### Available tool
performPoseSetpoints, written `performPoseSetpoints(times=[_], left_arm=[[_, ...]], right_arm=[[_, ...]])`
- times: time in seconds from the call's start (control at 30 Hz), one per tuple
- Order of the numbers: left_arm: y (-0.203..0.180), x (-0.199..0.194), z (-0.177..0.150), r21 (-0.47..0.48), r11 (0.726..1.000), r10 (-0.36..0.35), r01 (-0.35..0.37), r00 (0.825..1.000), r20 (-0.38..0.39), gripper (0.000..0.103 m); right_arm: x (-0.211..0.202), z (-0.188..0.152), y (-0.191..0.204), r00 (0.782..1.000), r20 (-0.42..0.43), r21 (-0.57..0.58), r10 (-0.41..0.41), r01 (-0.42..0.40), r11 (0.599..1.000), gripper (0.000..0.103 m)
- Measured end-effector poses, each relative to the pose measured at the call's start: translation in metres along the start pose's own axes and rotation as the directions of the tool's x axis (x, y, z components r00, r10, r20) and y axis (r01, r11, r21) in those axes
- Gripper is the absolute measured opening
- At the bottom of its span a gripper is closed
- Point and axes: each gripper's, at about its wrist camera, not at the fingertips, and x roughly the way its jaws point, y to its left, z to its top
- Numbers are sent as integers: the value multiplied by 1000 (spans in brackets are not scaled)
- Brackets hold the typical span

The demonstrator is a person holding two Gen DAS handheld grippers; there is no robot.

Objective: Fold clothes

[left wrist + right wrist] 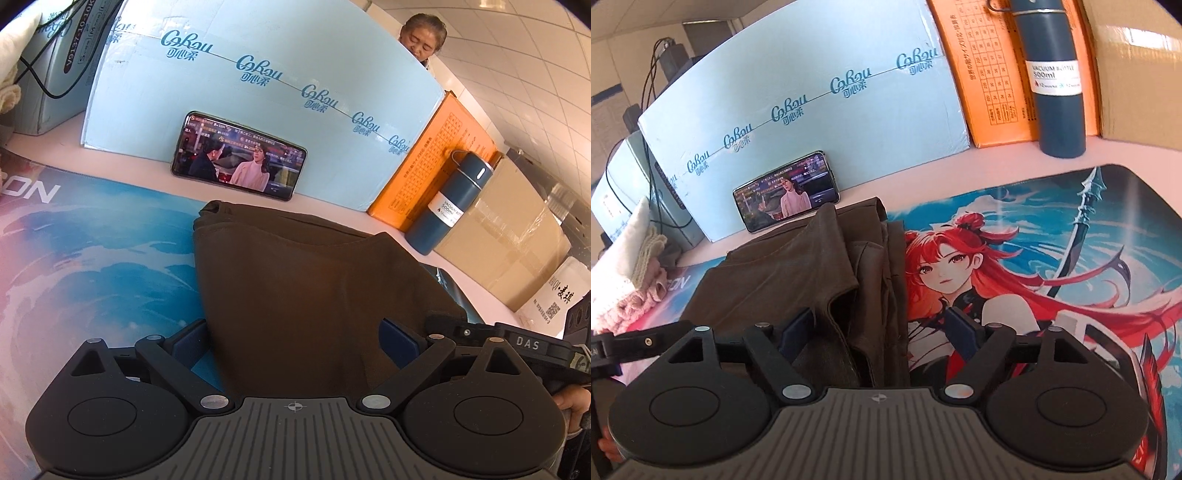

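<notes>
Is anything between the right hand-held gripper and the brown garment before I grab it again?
Nothing visible. The right hand-held gripper stands open right over the folded brown garment, whose edge lies between its fingers. The phone and the blue bottle stand beyond the garment, at the boxes.

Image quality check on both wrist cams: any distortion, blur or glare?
Left wrist: heavy fisheye bowing of the light blue box, dark corner vignette, phone screen sharp. Right wrist: same bowing, brown garment sharp, mild washout on the cardboard box upper right.
</notes>
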Motion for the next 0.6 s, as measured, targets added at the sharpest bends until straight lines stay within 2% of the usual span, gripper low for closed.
performPoseSetpoints(times=[0.1,0.17,0.3,0.47,0.6], left_arm=[[-1,0,0,6,1000,4,-4,1000,-1,99],[-2,0,0,11,1000,7,-7,1000,-1,99],[-2,0,-1,13,1000,7,-7,1000,-1,99],[-1,1,-1,10,1000,1,-1,1000,-2,99],[-1,1,-1,11,1000,-3,3,1000,-4,99]], right_arm=[[-17,-1,-10,999,-17,112,47,-45,993,82],[-27,-2,-15,998,-28,172,59,-54,984,88],[-37,-4,-24,992,-81,276,92,-67,959,88],[-38,-5,-27,988,-131,330,86,-38,943,89],[-37,-5,-25,985,-146,323,92,-40,945,92]])
